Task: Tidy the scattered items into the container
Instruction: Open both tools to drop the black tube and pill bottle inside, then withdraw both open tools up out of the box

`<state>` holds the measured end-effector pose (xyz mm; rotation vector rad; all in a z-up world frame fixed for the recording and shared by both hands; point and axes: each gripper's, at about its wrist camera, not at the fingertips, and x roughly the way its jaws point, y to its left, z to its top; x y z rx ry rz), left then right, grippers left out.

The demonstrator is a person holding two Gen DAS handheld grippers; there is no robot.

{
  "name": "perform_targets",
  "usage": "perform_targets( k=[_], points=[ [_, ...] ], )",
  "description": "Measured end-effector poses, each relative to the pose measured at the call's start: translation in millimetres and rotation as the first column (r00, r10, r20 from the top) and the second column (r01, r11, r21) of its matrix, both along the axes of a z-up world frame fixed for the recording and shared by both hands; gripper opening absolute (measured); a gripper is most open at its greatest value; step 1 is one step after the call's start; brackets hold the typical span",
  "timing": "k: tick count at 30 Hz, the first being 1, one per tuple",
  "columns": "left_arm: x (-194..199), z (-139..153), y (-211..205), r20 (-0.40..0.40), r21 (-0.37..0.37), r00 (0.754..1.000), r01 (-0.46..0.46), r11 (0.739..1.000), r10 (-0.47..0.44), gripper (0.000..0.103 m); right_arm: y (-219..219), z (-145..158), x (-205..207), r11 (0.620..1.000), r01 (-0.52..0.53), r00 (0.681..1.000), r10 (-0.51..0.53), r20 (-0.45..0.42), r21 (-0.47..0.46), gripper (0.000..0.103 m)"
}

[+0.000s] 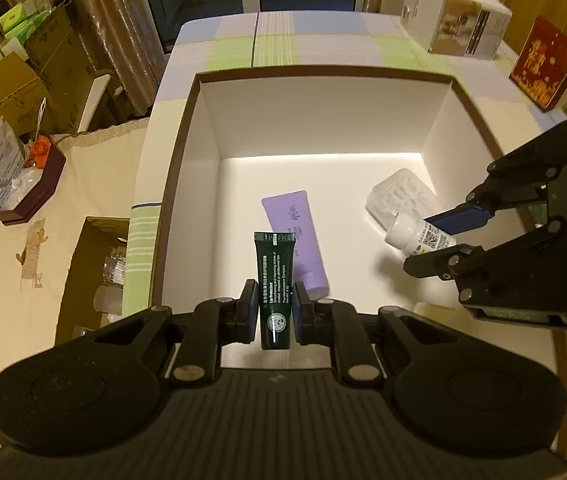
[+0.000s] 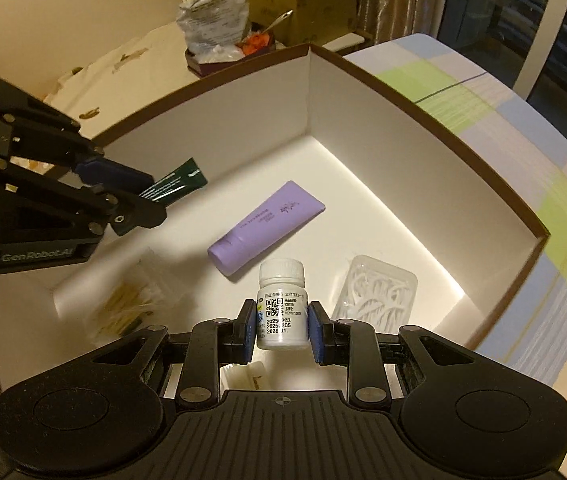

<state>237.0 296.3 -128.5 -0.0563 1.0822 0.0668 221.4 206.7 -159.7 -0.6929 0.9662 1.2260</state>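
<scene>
- Container (image 1: 187, 152): big open box, white inside, brown rim, sits on a pastel checked tablecloth (image 1: 323, 40). Both grippers are over its interior.
- Left gripper (image 1: 274, 312): fingers clamped on a dark green tube (image 1: 274, 280), held above the box floor, crimped end pointing away from the camera. Right wrist view shows the same tube (image 2: 177, 184) sticking out of the left gripper (image 2: 151, 200).
- Right gripper (image 2: 282, 330): fingers clamped on a small white pill bottle (image 2: 282, 308), cap pointing forward, QR label facing the camera; held above the floor of the box. Also seen from the left wrist view (image 1: 419, 236), between the right gripper's blue pads (image 1: 459, 218).
- Purple tube (image 2: 263, 226) lies flat on the box floor, mid-box.
- Clear plastic case of floss picks (image 2: 375, 294) lies on the floor near the box's right wall.
- Clear pack of cotton swabs (image 2: 127, 304), blurred, in the box near the left side.
- White item (image 2: 253, 376) under the right gripper, mostly hidden, cannot tell what.
- Outside the box: white carton (image 1: 455, 16) and red box (image 1: 543, 64) on the far-right of the table.
</scene>
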Motion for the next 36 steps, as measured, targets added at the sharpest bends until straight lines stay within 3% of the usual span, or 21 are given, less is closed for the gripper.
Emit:
perform_targets(
  k=[9,14,24,25,26,27,29,33,36],
  points=[
    [11.0,-18.9,-7.1,-0.02,0.048,0.999,0.031,0.998,-0.03,0.015,8.1,-11.4,-6.6,0.998,-0.048,0.998,0.049,0.05,-0.027,0.03],
    [10.9,-21.0,-11.1,-0.012,0.069,0.999,0.036,0.997,-0.035,0.028,8.0,-13.7,-10.4,0.996,-0.087,0.994,0.089,0.058,-0.026,0.03],
    [-9.2,-7.5,-8.3,-0.001,0.015,1.0,0.001,1.0,-0.001,0.035,-10.0,2.7,-11.8,0.993,-0.114,0.992,0.113,0.05,0.007,0.031],
    [-12.5,-4.9,-7.7,0.001,0.008,1.0,-0.006,1.0,0.006,0.035,-13.6,5.5,-13.1,0.993,-0.119,0.992,0.118,0.049,0.012,0.037],
    [-16.0,-1.9,-7.1,0.005,0.001,1.0,-0.013,1.0,0.013,0.035,-17.5,8.8,-14.6,0.993,-0.119,0.992,0.118,0.052,0.019,0.072],
    [-19.4,1.4,-6.5,0.009,-0.006,1.0,-0.02,1.0,0.02,0.036,-22.7,12.8,-16.5,0.993,-0.113,0.992,0.11,0.065,0.037,0.093],
    [-26.8,7.7,-5.3,0.016,-0.019,0.999,-0.032,0.999,0.033,0.043,-34.7,22.9,-20.7,0.989,-0.115,0.991,0.107,0.083,0.097,0.093],
    [-39.1,21.9,-6.1,0.034,-0.032,0.998,-0.056,0.998,0.057,0.052,-48.9,38.8,-24.9,0.989,-0.083,0.995,0.074,0.072,0.122,0.093],
    [-47.2,34.5,-7.5,0.049,-0.036,0.996,-0.073,0.997,0.075,0.065,-56.9,48.5,-28.2,0.99,-0.057,0.996,0.047,0.081,0.127,0.093]
  ],
)
